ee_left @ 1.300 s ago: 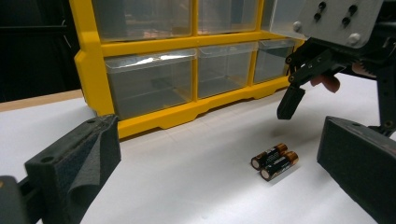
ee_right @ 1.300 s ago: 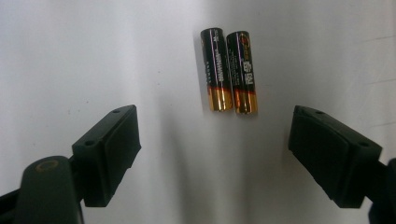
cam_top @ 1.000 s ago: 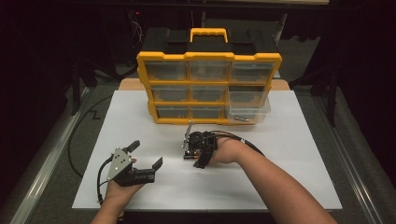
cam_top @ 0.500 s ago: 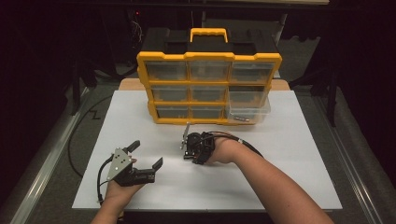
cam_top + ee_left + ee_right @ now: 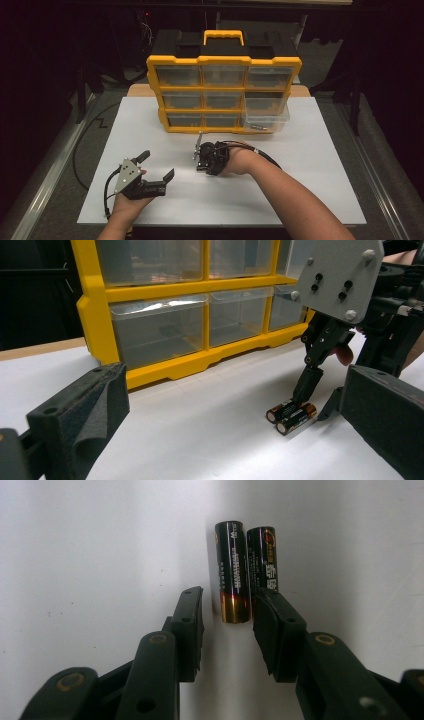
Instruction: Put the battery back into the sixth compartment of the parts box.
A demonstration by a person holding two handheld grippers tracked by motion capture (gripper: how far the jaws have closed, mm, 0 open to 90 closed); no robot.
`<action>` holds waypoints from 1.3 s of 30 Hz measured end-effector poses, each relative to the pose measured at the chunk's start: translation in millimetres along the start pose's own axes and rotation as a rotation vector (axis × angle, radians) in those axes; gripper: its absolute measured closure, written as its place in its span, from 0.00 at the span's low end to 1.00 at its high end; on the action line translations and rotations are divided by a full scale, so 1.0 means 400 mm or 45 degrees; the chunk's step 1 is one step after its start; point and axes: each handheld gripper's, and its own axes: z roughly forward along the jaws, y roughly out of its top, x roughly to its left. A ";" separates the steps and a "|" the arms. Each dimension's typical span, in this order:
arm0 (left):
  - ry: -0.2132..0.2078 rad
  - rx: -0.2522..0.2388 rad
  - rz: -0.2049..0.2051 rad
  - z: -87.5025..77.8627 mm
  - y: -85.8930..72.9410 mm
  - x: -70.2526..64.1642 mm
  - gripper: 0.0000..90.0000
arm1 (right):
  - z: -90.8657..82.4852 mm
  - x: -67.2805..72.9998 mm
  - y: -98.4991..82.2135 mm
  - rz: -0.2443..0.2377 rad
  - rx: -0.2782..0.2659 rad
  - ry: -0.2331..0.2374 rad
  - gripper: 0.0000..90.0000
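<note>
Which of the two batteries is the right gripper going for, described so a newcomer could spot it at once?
Start at the yellow drawer organiser on the white table. Just in front of it, the right gripper points down at two batteries lying side by side. Its target is the left battery in the right gripper view: its copper end sits between the jaws, while the other battery lies outside them.

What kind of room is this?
Probably a workshop or lab bench: a yellow parts organizer with clear drawers stands on a white table, with two batteries lying beside it and dark surroundings.
</note>
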 end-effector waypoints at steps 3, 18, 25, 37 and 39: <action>-0.001 -0.001 -0.001 0.000 0.000 0.000 0.01 | 0.004 0.001 0.002 -0.011 0.001 0.013 0.74; -0.008 -0.001 -0.001 0.000 0.000 -0.001 0.01 | 0.021 0.011 0.013 -0.040 0.028 0.045 0.83; -0.008 -0.001 -0.002 0.000 0.000 0.000 0.01 | 0.022 0.012 0.014 -0.039 0.034 0.053 0.85; -0.009 -0.003 -0.001 0.000 0.000 -0.001 0.01 | 0.022 0.011 0.013 -0.057 0.029 0.064 0.88; -0.008 -0.003 -0.002 0.000 0.000 0.000 0.01 | 0.019 0.012 0.013 -0.058 0.035 0.068 0.88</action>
